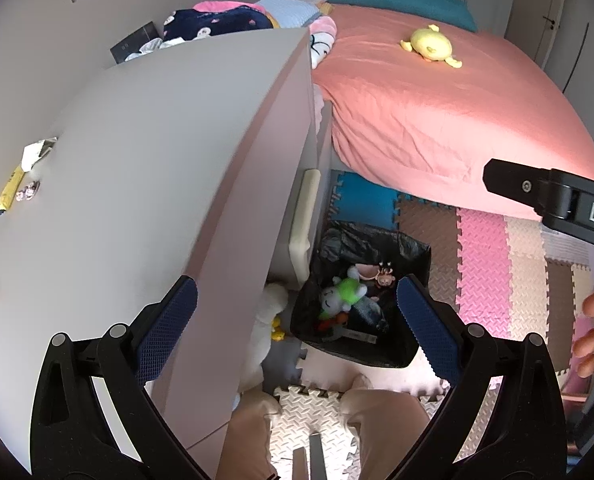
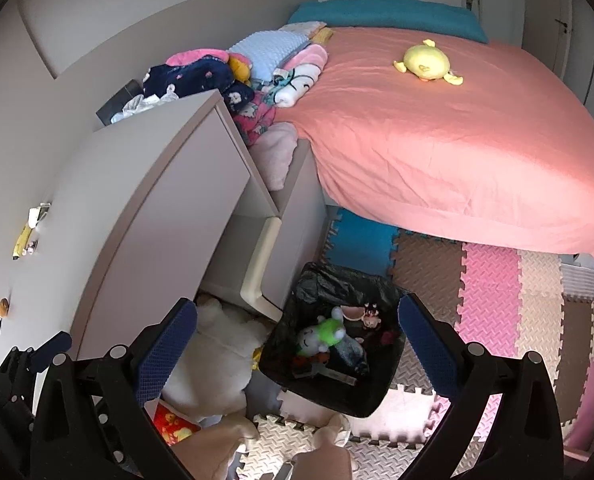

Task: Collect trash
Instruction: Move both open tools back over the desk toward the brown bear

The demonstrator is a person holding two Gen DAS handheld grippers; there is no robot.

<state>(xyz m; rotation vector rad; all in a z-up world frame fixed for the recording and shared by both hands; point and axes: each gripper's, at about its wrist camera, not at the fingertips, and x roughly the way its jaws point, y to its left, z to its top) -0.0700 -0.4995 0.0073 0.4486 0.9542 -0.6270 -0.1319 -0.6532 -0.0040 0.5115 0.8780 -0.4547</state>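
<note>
Both grippers poised over a lined bin beside a pale cabinet.

The left gripper [image 1: 297,312] and right gripper [image 2: 297,336] stand fully spread, their blue cross-hatched pads gripping nothing. Below and between each pair of fingers sits the square bin [image 2: 285,390], lined with crinkled black plastic and holding a soft white-and-green plush toy [image 2: 321,338] among other trash. To the left rises the smooth, flat-topped cabinet [image 1: 145,152]; ahead lies a bed under wrinkled salmon cloth [image 2: 437,140]; interlocking foam tiles [image 2: 489,292] cover the floor.
</note>
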